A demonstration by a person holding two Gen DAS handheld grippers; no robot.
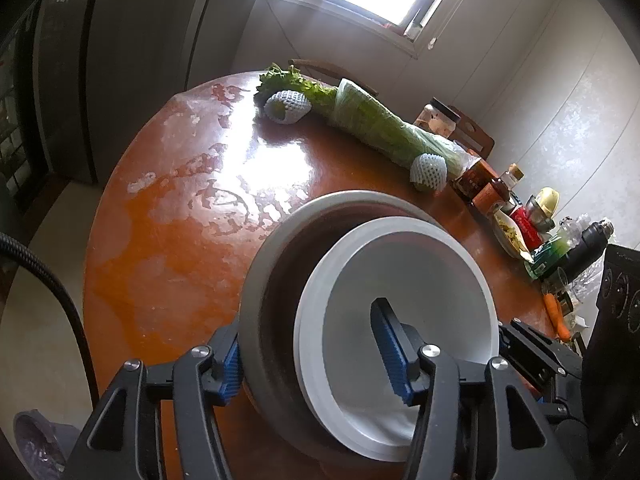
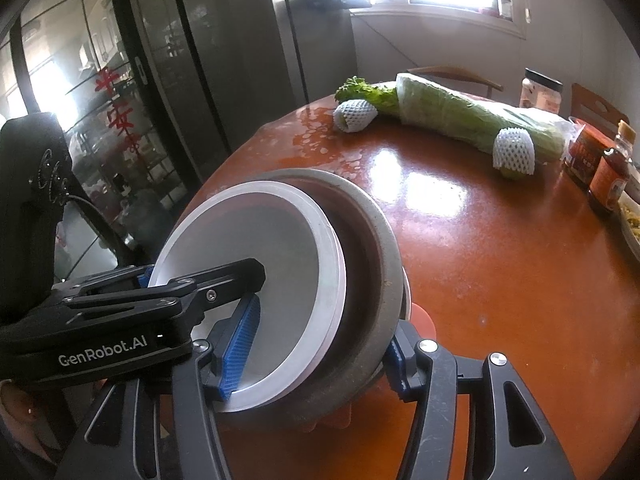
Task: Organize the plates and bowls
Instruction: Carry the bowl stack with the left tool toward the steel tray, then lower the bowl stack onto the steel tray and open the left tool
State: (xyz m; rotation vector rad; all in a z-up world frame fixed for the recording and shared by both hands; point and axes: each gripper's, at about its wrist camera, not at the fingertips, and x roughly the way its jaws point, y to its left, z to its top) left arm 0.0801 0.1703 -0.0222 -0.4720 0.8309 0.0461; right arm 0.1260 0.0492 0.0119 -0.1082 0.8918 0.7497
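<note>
The white plate sits tilted inside the grey bowl; my left claw and right claw each clamp both rims, so uneven release could tip the stack onto the table.

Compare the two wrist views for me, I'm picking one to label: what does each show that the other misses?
Only the left wrist: a carrot and a black flask at the table's right edge.

Only the right wrist: red characters on the glass door, and the left gripper from the side.

Both: the white plate lying in the grey bowl, straddled by both grippers' fingers, the wrapped cabbage, and the table.
</note>
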